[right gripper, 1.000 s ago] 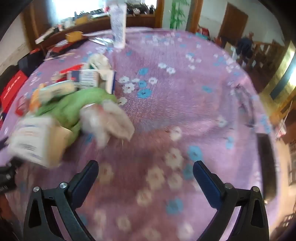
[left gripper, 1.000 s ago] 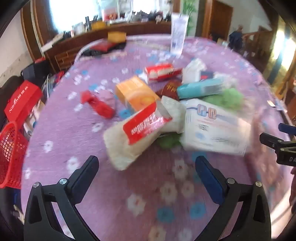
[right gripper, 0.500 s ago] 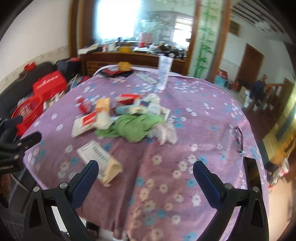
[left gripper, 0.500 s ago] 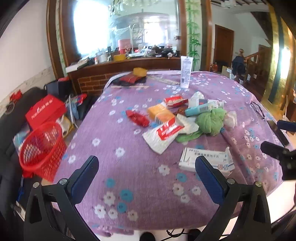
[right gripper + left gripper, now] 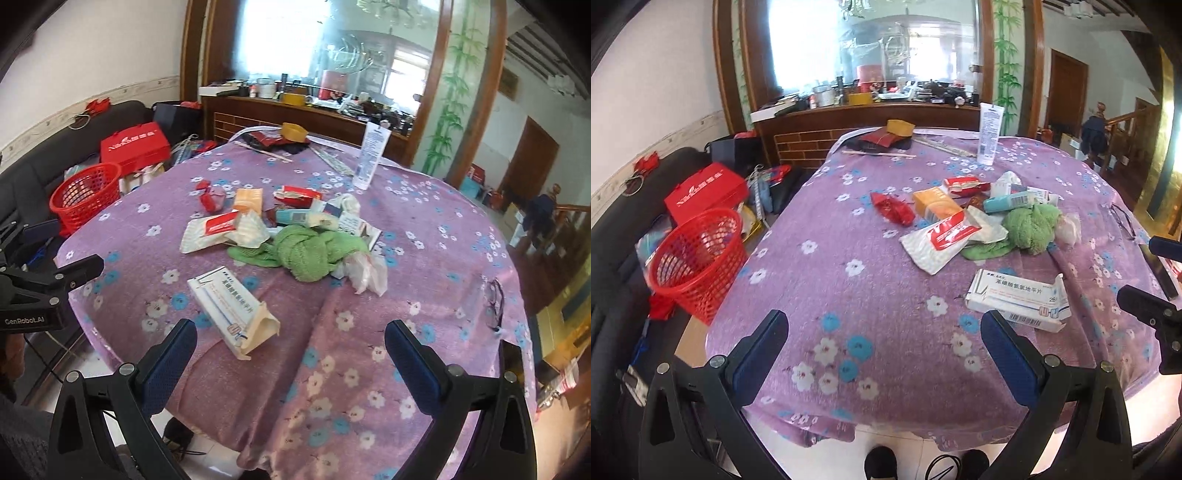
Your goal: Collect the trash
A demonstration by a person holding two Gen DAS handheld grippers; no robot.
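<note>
Trash lies in a pile on the purple flowered tablecloth (image 5: 820,280): a white medicine box (image 5: 1015,299) (image 5: 231,306) nearest me, a white-and-red packet (image 5: 938,240) (image 5: 210,232), an orange box (image 5: 934,206), a red wrapper (image 5: 892,208), a green cloth (image 5: 1030,227) (image 5: 306,251) and crumpled white plastic (image 5: 365,269). A red mesh basket (image 5: 696,264) (image 5: 86,195) stands left of the table. My left gripper (image 5: 884,354) is open and empty over the near table edge. My right gripper (image 5: 290,354) is open and empty, near the medicine box.
A tall white tube (image 5: 990,133) stands at the table's far side beside a yellow box (image 5: 899,127). Glasses (image 5: 493,302) and a dark phone (image 5: 1158,269) lie at the right edge. A red gift box (image 5: 705,192) and black sofa (image 5: 613,229) are at the left.
Both grippers have pulled back and up from close over the pile to the near table edge. The whole table and the red basket have come into view. Both stay open.
</note>
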